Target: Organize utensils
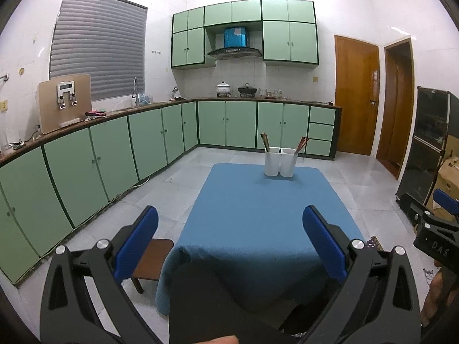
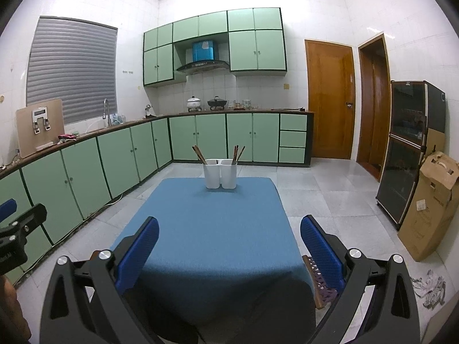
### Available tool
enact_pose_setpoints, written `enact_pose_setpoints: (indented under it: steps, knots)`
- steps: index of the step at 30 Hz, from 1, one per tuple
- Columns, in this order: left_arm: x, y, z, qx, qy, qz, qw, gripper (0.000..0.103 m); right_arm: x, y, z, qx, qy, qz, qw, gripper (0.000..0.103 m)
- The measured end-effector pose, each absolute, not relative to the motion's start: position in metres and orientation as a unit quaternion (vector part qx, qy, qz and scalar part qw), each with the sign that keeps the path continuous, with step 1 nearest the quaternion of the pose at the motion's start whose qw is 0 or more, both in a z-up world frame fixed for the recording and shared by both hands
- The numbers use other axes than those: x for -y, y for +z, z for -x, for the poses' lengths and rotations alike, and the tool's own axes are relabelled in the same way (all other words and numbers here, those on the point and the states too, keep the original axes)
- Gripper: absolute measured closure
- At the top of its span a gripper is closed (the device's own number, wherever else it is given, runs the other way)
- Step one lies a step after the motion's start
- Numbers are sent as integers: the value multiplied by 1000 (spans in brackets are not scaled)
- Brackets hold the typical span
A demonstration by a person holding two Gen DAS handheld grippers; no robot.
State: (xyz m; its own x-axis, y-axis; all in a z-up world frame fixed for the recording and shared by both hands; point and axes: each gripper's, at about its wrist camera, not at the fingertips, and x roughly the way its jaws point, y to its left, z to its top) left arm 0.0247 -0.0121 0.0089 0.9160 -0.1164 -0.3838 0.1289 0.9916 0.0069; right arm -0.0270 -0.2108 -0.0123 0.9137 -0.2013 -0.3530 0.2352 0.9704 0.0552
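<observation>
Left wrist: gripper [image 1: 229, 240] held back, blue ribbed pads [image 1: 137, 243] wide apart, nothing gripped. Holder [image 1: 279, 162], white smooth twin-cup plastic, seen at 12 o'clock on far end of blue cloth table [image 1: 243, 215]. Chopsticks [image 1: 265, 142], thin dark wood, leaned outward in both cups.

Right wrist: gripper [image 2: 229, 246] likewise spread, empty. Holder [image 2: 220, 177] at 12 o'clock. Approach best made straight; single stick to be pinched near top.

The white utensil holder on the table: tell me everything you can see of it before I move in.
The white utensil holder looks like matte plastic: two tall, open-topped compartments joined side by side, standing upright at the far end of the blue tablecloth. Brown chopsticks lean out of both: those in the left compartment tilt left, those in the right compartment tilt right. Nothing else touches it; both grippers are open and well short of it.
</observation>
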Motion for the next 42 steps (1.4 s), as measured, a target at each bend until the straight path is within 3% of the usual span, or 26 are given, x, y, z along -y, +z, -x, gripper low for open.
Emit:
enact_pose_setpoints:
  steps: [42]
  knots:
    - [-3, 13, -24, -200, -59, 12, 978, 5, 211, -4, 39, -160, -117, -50, 979, 6]
